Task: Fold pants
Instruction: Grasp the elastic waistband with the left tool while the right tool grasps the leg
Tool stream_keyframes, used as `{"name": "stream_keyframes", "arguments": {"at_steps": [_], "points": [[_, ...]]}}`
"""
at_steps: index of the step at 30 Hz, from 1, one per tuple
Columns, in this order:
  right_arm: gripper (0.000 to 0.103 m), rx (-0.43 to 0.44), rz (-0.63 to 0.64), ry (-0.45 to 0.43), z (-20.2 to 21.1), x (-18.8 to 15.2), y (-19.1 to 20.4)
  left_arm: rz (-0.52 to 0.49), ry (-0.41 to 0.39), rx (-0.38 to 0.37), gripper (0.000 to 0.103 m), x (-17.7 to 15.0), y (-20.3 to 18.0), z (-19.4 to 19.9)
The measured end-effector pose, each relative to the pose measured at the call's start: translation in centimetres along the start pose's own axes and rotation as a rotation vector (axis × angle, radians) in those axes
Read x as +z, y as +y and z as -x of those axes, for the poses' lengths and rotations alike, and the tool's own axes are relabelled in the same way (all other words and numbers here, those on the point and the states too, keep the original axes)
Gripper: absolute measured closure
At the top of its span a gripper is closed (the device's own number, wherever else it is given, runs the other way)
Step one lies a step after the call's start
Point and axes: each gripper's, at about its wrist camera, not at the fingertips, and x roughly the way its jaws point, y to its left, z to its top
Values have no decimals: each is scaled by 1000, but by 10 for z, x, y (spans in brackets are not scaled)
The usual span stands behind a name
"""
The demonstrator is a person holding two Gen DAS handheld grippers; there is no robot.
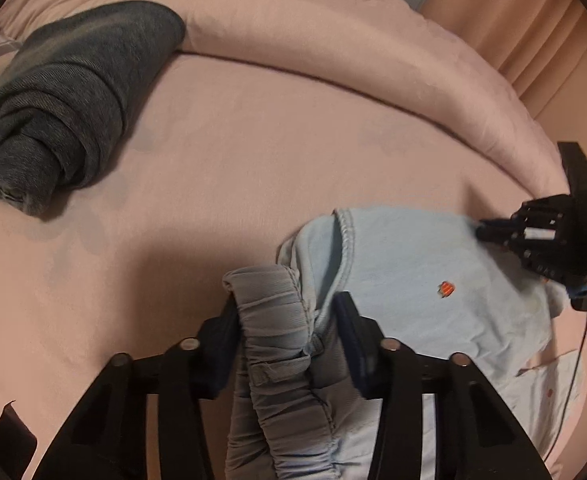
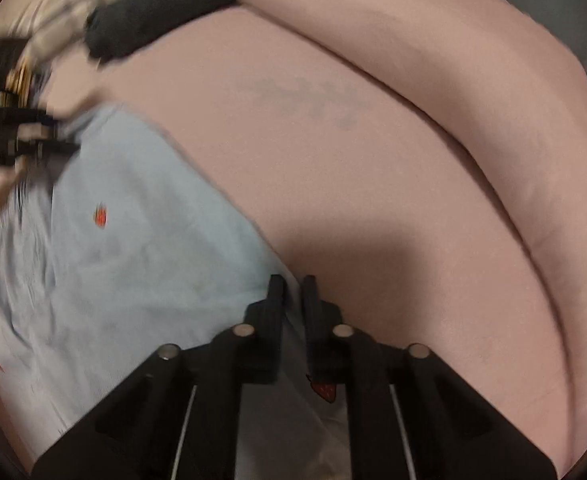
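Light blue pants [image 1: 405, 280] with small red strawberry prints lie on the pink bed sheet [image 1: 213, 152]. My left gripper [image 1: 287, 304] has its fingers on either side of the bunched elastic waistband [image 1: 273, 312], gripping it. My right gripper [image 2: 292, 284] is shut on the pants' edge [image 2: 153, 240]; the cloth runs between its fingers. Each gripper shows in the other's view: the right one [image 1: 481, 232] at the pants' far edge, the left one [image 2: 53, 144] at the left.
A folded dark grey garment [image 1: 65, 100] lies at the back left of the bed, also in the right wrist view [image 2: 157, 8]. A rolled pink duvet [image 1: 373, 56] runs along the far side. A pink curtain [image 1: 533, 32] hangs at the right.
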Motion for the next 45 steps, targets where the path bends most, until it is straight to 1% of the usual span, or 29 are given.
{"name": "stream_keyframes", "arguments": {"at_steps": [2, 4, 6, 7, 8, 10, 11, 12, 14, 15, 16, 18, 20, 22, 23, 24, 26, 28, 29, 31, 33, 34, 35, 37, 38, 40, 42, 44, 45], "points": [[97, -39, 51, 16, 6, 1, 5, -4, -39, 0, 61, 2, 0, 3], [97, -86, 49, -37, 20, 4, 1, -9, -73, 15, 60, -1, 2, 2], [97, -77, -31, -100, 28, 4, -13, -6, -31, 75, 44, -5, 6, -19], [96, -68, -60, -89, 21, 1, -18, 7, -11, 96, 44, -5, 10, -29], [93, -89, -61, -37, 5, -3, -17, 3, -29, 111, 44, -4, 7, -27], [90, -150, -22, -71, 3, -11, -7, -19, -36, 156, 37, 0, 0, -18], [89, -154, -34, -79, 11, -13, -11, -29, -48, 186, 27, 1, -2, -12], [86, -135, -59, -73, 18, -15, -17, -53, -95, 234, 24, 2, -5, 1], [79, -101, -120, -86, 39, -24, -33, -85, -188, 292, 24, -2, -13, 23], [79, -115, -144, -118, 55, -32, -42, -94, -230, 283, 23, -1, -18, 32], [79, -131, -160, -139, 67, -40, -48, -99, -246, 238, 23, 0, -22, 36], [79, -130, -221, -161, 87, -66, -60, -128, -216, 121, 23, 4, -40, 28], [80, -141, -269, -133, 77, -73, -58, -205, -179, 77, 23, 5, -67, 5], [81, -185, -298, -51, 61, -91, -69, -227, -99, 88, 23, 9, -81, -30], [81, -226, -312, 22, 44, -102, -75, -211, -23, 134, 23, 11, -80, -58], [80, -212, -319, -39, 45, -111, -80, -189, 44, 193, 20, 12, -77, -83], [81, -166, -379, -69, 52, -120, -93, -207, -14, 193, 17, 14, -80, -84], [81, -150, -424, -44, 59, -121, -105, -205, 29, 185, 17, 21, -79, -81], [77, -161, -430, -28, 62, -118, -107, -205, 7, 164, 17, 24, -78, -71], [74, -199, -417, -26, 73, -111, -107, -197, -100, 128, 17, 31, -71, -41], [64, -180, -377, -92, 88, -101, -94, -148, -170, 100, 17, 39, -53, -18], [53, -153, -360, -125, 95, -97, -91, -127, -165, 108, 17, 43, -44, -16], [50, -131, -341, -142, 103, -99, -93, -109, -146, 130, 17, 47, -36, -19], [51, -107, -304, -155, 102, -92, -88, -87, -104, 166, 17, 54, -21, -29], [51, -89, -283, -150, 88, -76, -75, -79, -84, 173, 17, 52, -13, -32], [52, -53, -242, -126, 75, -69, -69, -70, -47, 154, 17, 44, 1, -33], [51, -30, -182, -80, 55, -60, -62, -61, -23, 164, 17, 38, 13, -37], [50, -59, -143, -14, 38, -51, -63, -70, -4, 231, 17, 33, 15, -45], [50, -61, -139, -2, 34, -51, -64, -79, 1, 215, 17, 35, 18, -49]]}}
